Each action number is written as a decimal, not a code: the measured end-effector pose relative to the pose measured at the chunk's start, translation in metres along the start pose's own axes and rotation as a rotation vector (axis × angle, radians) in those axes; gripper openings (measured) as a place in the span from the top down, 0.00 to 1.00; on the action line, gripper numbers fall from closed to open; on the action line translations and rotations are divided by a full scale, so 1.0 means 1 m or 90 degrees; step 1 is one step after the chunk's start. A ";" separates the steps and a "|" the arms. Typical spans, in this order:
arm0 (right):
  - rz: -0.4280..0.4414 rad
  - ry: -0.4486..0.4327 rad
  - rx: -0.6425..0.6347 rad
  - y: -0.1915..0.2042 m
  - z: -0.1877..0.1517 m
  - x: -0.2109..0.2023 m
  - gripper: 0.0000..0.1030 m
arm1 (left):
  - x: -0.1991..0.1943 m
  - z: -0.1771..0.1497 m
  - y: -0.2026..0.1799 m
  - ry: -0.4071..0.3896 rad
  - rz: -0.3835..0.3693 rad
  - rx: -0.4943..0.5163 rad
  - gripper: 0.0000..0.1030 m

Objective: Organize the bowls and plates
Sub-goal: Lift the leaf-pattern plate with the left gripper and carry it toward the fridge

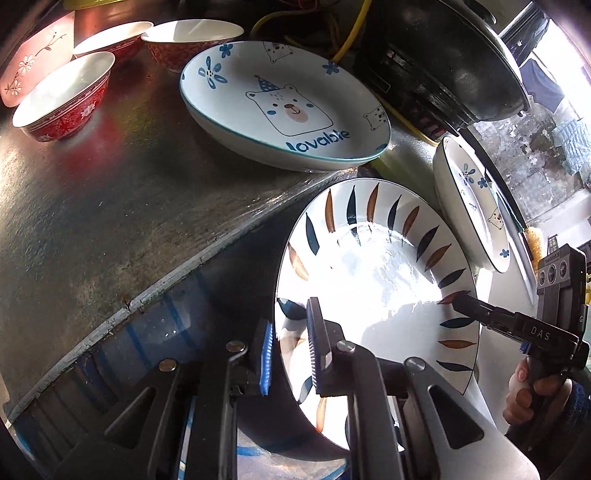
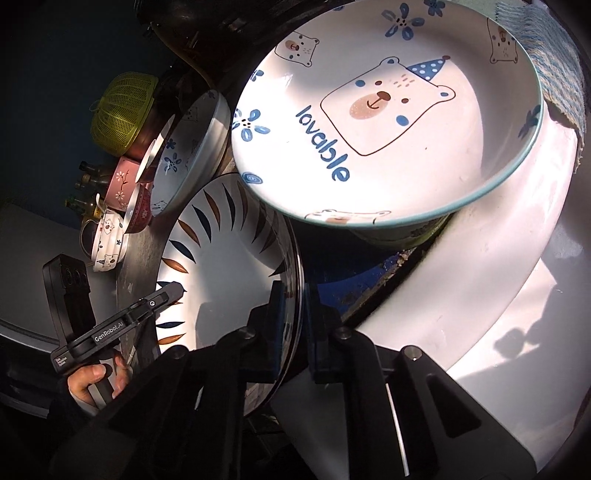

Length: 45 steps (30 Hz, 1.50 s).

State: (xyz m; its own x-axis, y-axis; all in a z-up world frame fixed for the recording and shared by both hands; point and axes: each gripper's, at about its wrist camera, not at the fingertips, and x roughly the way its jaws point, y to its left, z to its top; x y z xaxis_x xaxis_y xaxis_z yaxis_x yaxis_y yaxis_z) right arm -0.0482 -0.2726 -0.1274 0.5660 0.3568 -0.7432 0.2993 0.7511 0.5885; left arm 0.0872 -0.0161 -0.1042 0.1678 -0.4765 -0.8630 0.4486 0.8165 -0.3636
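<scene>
A white plate with blue and brown leaf marks (image 1: 380,288) is held on edge beside the metal counter (image 1: 110,206). My left gripper (image 1: 291,354) is shut on its near rim. My right gripper (image 2: 295,325) is shut on the opposite rim of the same plate (image 2: 221,251); it also shows in the left wrist view (image 1: 461,301). A bear plate reading "lovable" (image 1: 284,107) lies on the counter. A second bear plate (image 2: 388,110) rests on a white basin (image 2: 480,280). Three red bowls (image 1: 62,99) stand at the counter's far left.
A pink flowered dish (image 1: 33,59) sits behind the red bowls. A black pot (image 1: 454,62) and yellow cable (image 1: 351,33) lie at the back. A yellow basket (image 2: 122,110) and a small bear cup (image 2: 107,240) are on the counter's far side.
</scene>
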 end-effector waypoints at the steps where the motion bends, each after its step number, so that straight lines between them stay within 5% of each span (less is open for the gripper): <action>1: -0.007 -0.001 -0.005 0.002 0.000 0.001 0.91 | -0.001 0.000 0.001 0.000 -0.002 -0.001 0.87; 13: -0.023 0.000 -0.040 0.013 -0.001 -0.001 0.91 | -0.017 -0.008 0.002 -0.003 0.022 0.006 0.87; 29: 0.028 0.034 -0.164 0.067 0.012 -0.007 0.91 | -0.082 -0.028 0.016 -0.082 0.086 -0.074 0.87; 45: 0.083 0.080 -0.299 0.191 -0.017 0.041 0.91 | -0.166 -0.070 0.111 -0.171 0.148 -0.189 0.87</action>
State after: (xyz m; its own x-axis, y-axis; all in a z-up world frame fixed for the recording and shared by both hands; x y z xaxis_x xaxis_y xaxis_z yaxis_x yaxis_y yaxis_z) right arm 0.0187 -0.1055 -0.0509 0.4703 0.5072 -0.7222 -0.1619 0.8540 0.4944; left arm 0.0481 0.1769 -0.0255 0.4731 -0.3051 -0.8265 0.1078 0.9511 -0.2894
